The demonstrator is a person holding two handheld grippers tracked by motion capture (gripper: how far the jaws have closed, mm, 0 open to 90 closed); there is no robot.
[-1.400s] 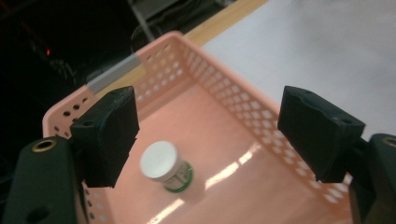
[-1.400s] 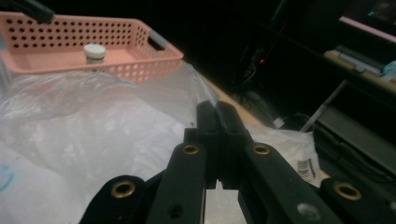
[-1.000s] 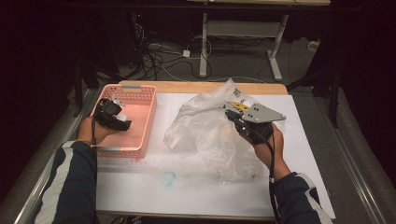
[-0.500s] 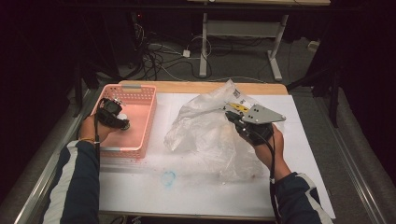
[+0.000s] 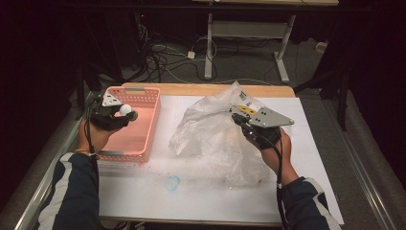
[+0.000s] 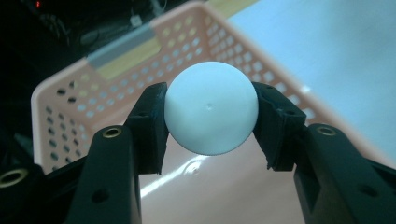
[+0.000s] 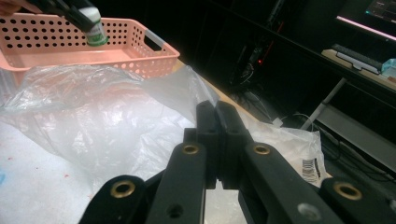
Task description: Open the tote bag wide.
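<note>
A white ball [image 6: 211,107] sits pinched between the pads of my left gripper [image 6: 210,100], whose jaws have just been closing on it. In the high view the left gripper [image 5: 123,113] holds the ball [image 5: 125,109] above the left side of the pink perforated basket [image 5: 146,125]. My right gripper [image 5: 235,118] is shut on the upper edge of a crumpled clear plastic bag [image 5: 215,139] in the middle of the table. In the right gripper view its jaws [image 7: 215,114] stand pressed together over the bag [image 7: 93,121].
The basket [image 7: 140,60] stands at the table's left, on a white sheet [image 5: 191,191] with a small blue mark [image 5: 172,183]. The wooden table edge [image 5: 206,89] runs along the back. Cables and desk legs stand on the dark floor beyond.
The left gripper has closed on the white ball and lifted it up out of the basket, shifting a little to the left. The right gripper and the bag have kept still.
</note>
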